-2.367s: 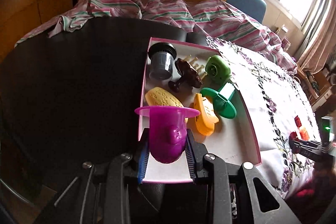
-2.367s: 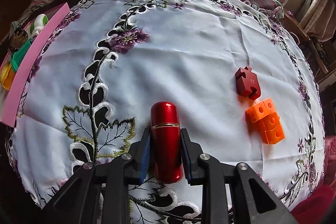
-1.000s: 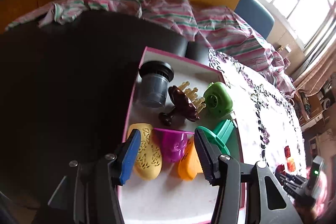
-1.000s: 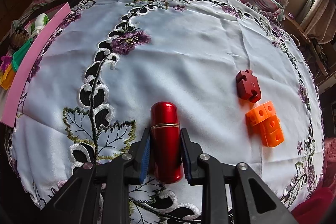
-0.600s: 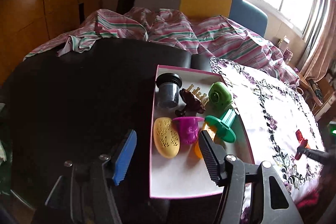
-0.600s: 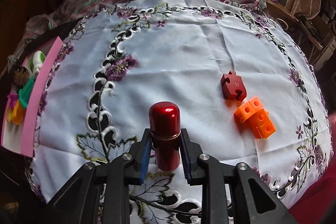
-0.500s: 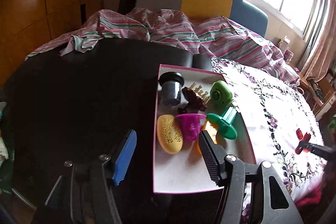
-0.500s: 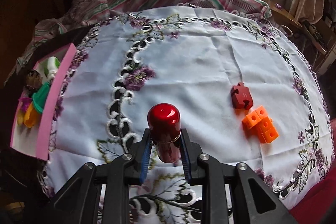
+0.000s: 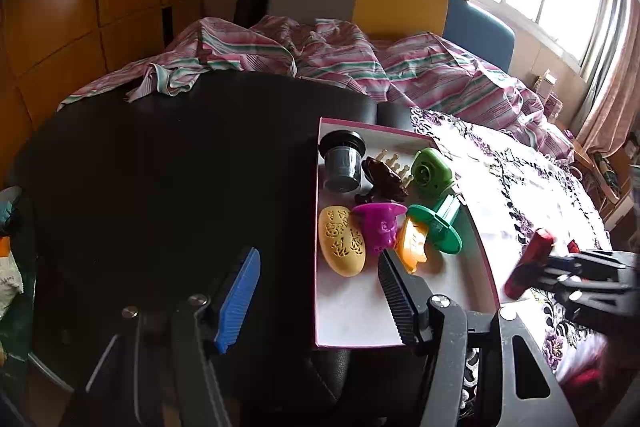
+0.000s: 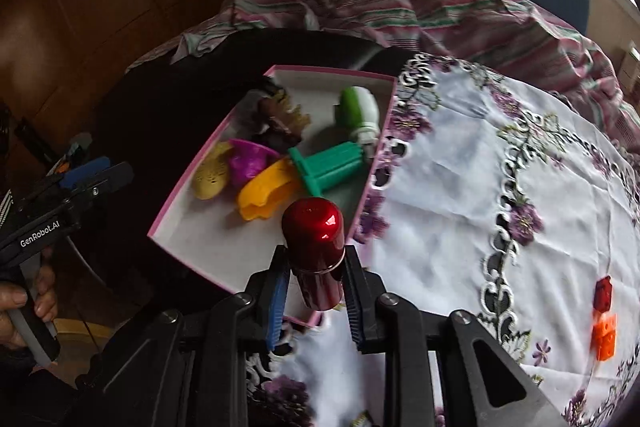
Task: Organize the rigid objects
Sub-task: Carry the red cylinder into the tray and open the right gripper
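A pink-rimmed shallow box (image 9: 404, 331) (image 10: 192, 171) holds a grey cup (image 9: 342, 163), a brown comb piece (image 9: 384, 179), a green toy (image 9: 432, 171), a green stand (image 9: 436, 227), a yellow oval (image 9: 342, 247), an orange piece (image 9: 414, 243) and the purple cup (image 9: 378, 227) (image 10: 248, 159). My left gripper (image 9: 316, 295) is open and empty, drawn back from the box's near left side. My right gripper (image 10: 314, 283) is shut on a red metallic cylinder (image 10: 314, 239), held above the box's near right corner; it shows in the left wrist view (image 9: 528, 263).
A white embroidered tablecloth (image 10: 500, 187) lies right of the box, with a dark red puzzle block (image 10: 603, 293) and orange cubes (image 10: 604, 339) at its right. Black tabletop (image 9: 180, 187) lies left of the box. A striped blanket (image 9: 320, 55) is behind.
My left gripper released the purple cup into the box and drew back, open. My right gripper lifted the red cylinder off the cloth and carried it left to the box.
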